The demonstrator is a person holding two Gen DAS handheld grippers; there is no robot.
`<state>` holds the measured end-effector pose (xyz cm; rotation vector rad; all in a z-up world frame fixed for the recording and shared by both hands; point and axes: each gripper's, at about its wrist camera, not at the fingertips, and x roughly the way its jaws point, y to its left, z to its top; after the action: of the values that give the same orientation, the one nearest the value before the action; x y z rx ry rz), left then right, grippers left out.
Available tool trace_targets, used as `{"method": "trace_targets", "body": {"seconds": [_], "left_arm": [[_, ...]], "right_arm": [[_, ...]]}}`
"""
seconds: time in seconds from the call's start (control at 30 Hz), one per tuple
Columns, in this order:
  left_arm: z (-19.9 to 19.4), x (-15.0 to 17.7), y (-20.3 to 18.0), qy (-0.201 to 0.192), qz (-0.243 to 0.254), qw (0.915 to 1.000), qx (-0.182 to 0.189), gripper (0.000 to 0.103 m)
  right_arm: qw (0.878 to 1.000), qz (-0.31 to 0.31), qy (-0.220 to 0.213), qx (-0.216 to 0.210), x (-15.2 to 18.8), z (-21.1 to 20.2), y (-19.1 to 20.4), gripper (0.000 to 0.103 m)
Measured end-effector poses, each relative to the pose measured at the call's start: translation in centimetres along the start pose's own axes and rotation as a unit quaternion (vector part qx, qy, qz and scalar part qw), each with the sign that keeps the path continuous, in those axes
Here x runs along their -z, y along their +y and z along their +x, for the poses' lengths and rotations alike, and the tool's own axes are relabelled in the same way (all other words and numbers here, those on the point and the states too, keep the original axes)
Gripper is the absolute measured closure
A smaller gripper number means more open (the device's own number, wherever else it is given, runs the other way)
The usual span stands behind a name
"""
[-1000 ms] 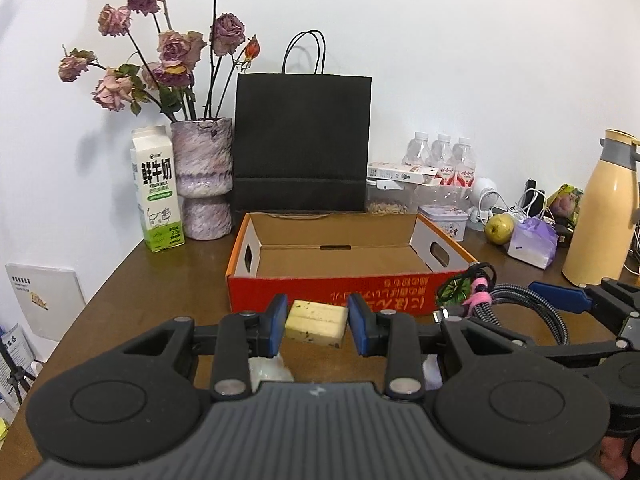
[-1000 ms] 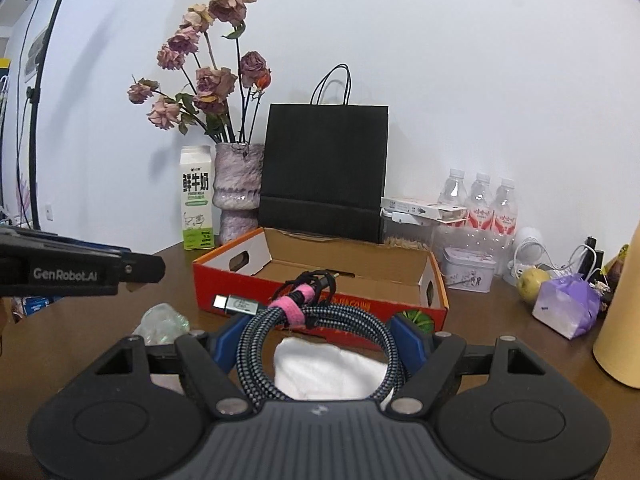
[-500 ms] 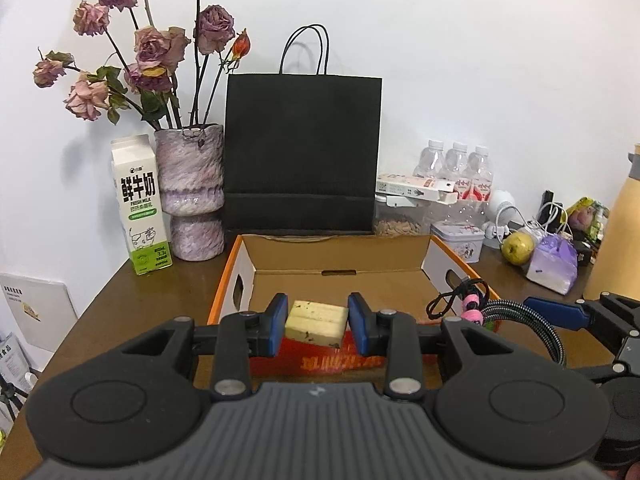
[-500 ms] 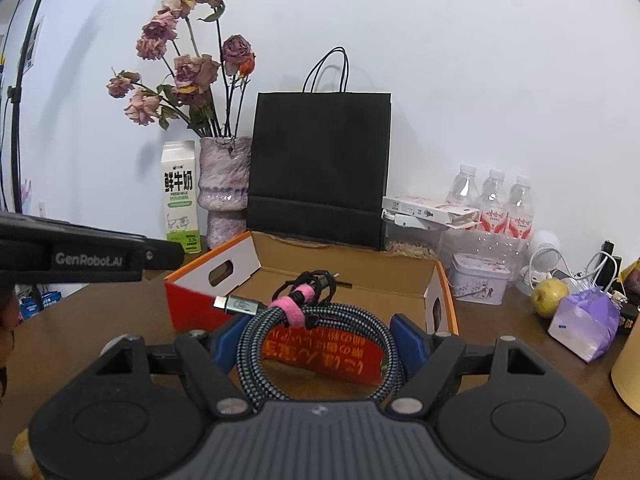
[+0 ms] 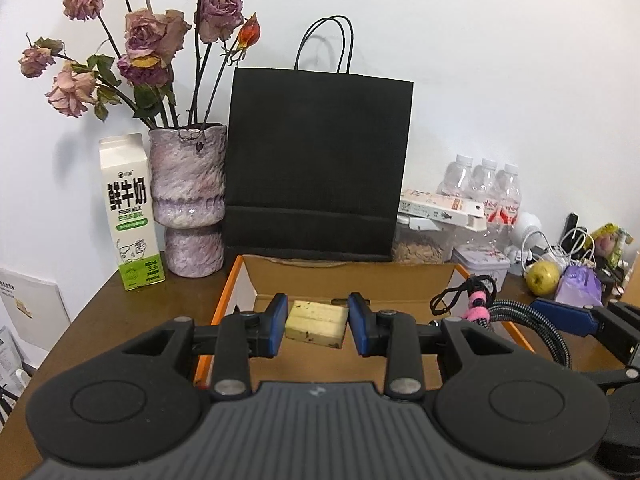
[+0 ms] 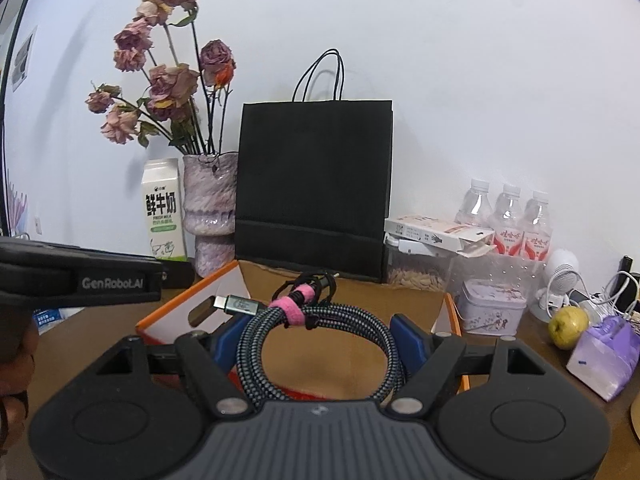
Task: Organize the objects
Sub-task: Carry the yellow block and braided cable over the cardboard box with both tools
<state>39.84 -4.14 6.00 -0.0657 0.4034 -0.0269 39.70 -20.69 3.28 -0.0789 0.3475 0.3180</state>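
Jaws first: left gripper [image 5: 318,324] clamped tight on yellow block [image 5: 317,324], blue pads flat against both short ends; right gripper [image 6: 318,340] spread wide around coiled braided cable [image 6: 320,336], pads bearing on outer turns of coil. Both loads carried, neither touching anything below.

Big to small:
- Brown bench [image 5: 100,320]: crowded along back wall with black paper bag [image 5: 316,160], vase of dried roses [image 5: 188,204], milk carton [image 5: 130,212], water bottles [image 5: 486,188]. Nothing there to disturb.
- Orange cardboard box [image 5: 234,280]: open top, interior looks bare, sits directly ahead of both grippers. Likely drop target for both items.
- Cable: pink strap [image 6: 298,306] holding loops together, USB plug [image 6: 240,305] sticking out left, hanging over near edge of box.
- Block: level between pads, over front-left part of box.

Doing step well, by judgement:
- Clear near wall fully before lowering; otherwise risk of catching rim.
- Keep grippers apart side by side: block left half, cable right half.
- Lower close to box floor before release; cable springy, likely to flop if dropped from height.
- Watch loose plug end against left wall cutout.
- Release block flat, not on edge.
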Motion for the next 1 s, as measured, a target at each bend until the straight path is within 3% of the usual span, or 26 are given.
{"method": "trace_targets", "body": {"seconds": [0.43, 1.0], "left_arm": [[5.4, -1.7, 0.1, 0.019, -0.013, 0.9997, -0.010, 0.069], [11.2, -0.5, 0.8, 0.049, -0.030, 0.9975, -0.042, 0.069]], "right_arm": [[1.000, 0.011, 0.021, 0.000, -1.6, 5.8, -1.6, 0.027], [0.997, 0.030, 0.070, 0.015, -0.4, 11.9, -2.6, 0.027]]}}
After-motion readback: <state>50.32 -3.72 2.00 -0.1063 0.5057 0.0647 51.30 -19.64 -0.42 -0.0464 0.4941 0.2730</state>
